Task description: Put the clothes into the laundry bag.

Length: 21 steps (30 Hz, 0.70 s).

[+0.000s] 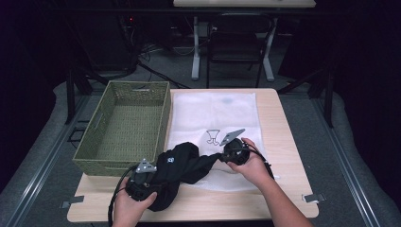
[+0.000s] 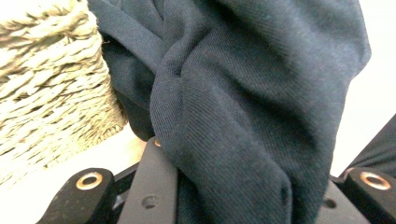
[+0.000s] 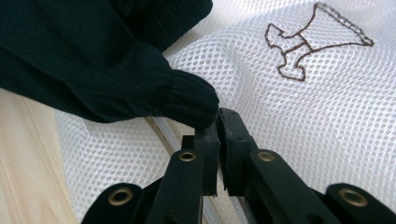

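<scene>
Left gripper (image 1: pixel 144 178) jaws pinch the dark garment (image 1: pixel 182 165); right gripper (image 1: pixel 226 156) jaws pressed together at its cuff

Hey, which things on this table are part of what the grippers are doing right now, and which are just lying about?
In use:
- dark garment, bunched at the table's near edge
- left gripper, gripping the garment's bulk
- right gripper, shut on the garment's cuff
- white mesh bag, lying under the cuff

Lying about:
- green woven basket, nothing in it
- chair behind the table
</scene>
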Tool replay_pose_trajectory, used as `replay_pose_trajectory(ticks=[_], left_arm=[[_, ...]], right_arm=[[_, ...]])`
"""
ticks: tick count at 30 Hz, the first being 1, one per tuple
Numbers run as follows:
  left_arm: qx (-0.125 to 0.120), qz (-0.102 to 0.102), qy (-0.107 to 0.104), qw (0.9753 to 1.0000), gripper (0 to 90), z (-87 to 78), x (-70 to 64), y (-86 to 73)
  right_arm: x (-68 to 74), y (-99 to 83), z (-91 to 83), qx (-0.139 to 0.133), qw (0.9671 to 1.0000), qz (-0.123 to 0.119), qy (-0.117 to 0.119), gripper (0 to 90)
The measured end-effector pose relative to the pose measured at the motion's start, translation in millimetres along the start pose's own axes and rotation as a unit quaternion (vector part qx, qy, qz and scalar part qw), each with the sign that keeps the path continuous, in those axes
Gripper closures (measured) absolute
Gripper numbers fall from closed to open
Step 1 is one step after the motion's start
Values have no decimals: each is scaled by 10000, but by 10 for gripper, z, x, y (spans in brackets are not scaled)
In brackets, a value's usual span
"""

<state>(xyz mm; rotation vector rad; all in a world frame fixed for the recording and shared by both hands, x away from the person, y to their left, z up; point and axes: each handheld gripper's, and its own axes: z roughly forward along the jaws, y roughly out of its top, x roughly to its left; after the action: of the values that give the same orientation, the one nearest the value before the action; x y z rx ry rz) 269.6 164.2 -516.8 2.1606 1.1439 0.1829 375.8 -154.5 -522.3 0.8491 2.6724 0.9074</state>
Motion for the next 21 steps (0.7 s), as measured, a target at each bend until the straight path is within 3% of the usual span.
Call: replay_pose_trajectory(ticks=[21], left_arm=[[-37,117,17,9999,754,-170,-124,-59]], right_arm=[[-76,208,-94,-272,9996,-43,35,873]])
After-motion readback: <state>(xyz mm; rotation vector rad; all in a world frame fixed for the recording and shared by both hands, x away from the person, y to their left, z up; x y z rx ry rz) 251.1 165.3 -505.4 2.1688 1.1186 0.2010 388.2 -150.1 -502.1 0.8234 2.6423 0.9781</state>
